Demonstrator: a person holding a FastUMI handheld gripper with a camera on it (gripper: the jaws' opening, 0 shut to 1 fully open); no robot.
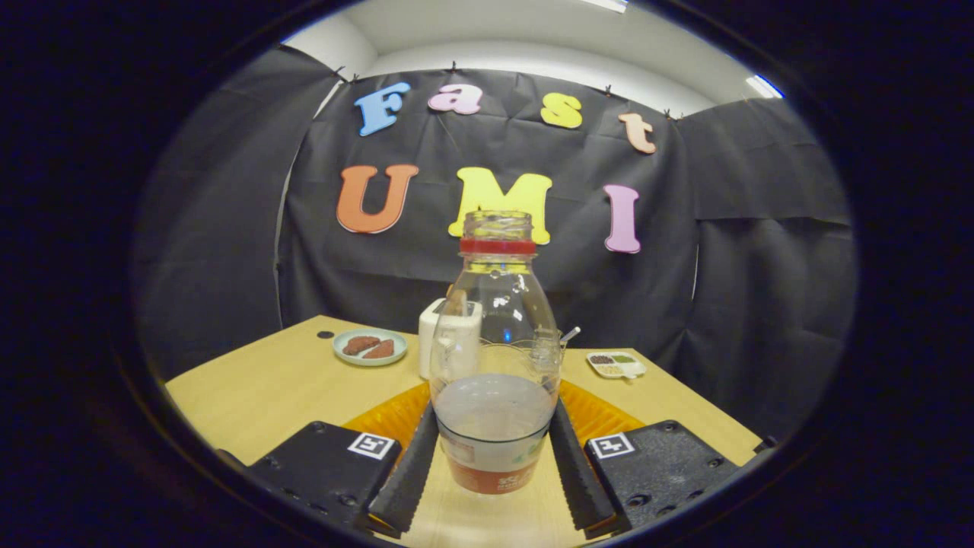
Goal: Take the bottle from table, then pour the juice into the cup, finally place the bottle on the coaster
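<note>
A clear plastic bottle with a red neck ring and no cap stands upright between my fingers. A low level of cloudy juice sits in its bottom part, above a red label band. My gripper is shut on the bottle, with one finger pressed on its left side and the other on its right. An orange ribbed coaster lies on the table just beyond the fingers, behind the bottle's base. I cannot tell whether the bottle touches the table. Behind the bottle's right shoulder a clear cup is partly hidden.
On the wooden table, a white box-shaped appliance stands behind the bottle to the left. A pale plate with brown food lies farther left, and a small divided dish lies at the back right.
</note>
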